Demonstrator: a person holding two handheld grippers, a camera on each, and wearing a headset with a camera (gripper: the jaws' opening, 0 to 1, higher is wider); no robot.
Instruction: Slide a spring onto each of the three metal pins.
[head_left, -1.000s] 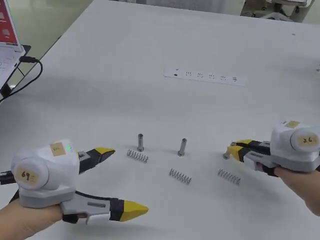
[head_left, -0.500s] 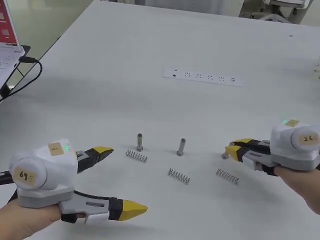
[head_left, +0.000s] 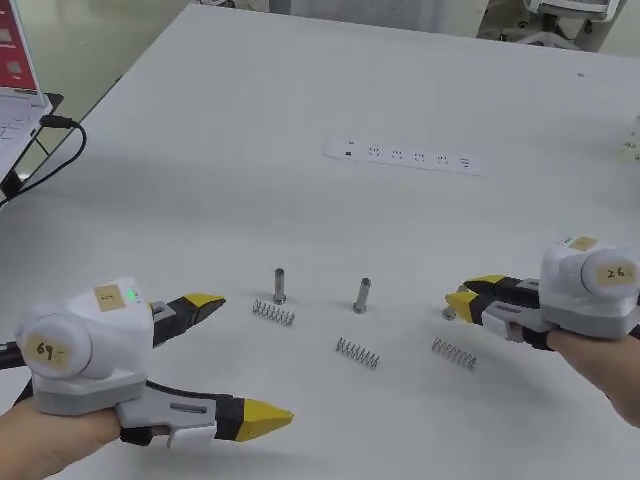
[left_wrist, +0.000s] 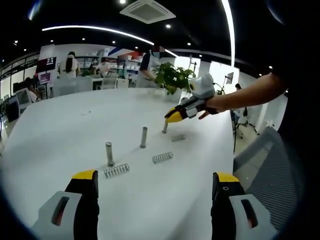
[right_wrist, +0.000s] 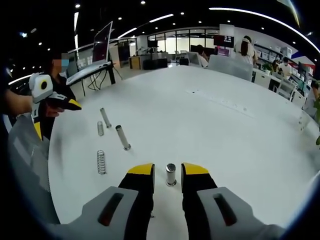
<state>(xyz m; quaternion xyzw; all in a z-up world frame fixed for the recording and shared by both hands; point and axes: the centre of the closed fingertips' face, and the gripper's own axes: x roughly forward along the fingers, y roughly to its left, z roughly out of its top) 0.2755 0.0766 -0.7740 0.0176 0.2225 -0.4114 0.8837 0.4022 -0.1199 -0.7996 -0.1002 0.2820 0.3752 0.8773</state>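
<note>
Three short metal pins stand upright on the white table: one on the left (head_left: 280, 285), one in the middle (head_left: 362, 295) and one on the right (head_left: 450, 312). A spring lies in front of each: the left spring (head_left: 273, 313), the middle spring (head_left: 357, 353) and the right spring (head_left: 453, 353). My right gripper (head_left: 458, 300) has its jaws narrowly apart on either side of the right pin (right_wrist: 171, 175), not touching it. My left gripper (head_left: 235, 358) is wide open at the near left, with the left spring (left_wrist: 116, 170) and left pin (left_wrist: 109, 153) just ahead of it.
A white power strip (head_left: 405, 157) lies farther back on the table. A laptop (head_left: 12, 80) with a black cable (head_left: 60, 150) sits off the table's left edge. Chairs and people are in the room behind.
</note>
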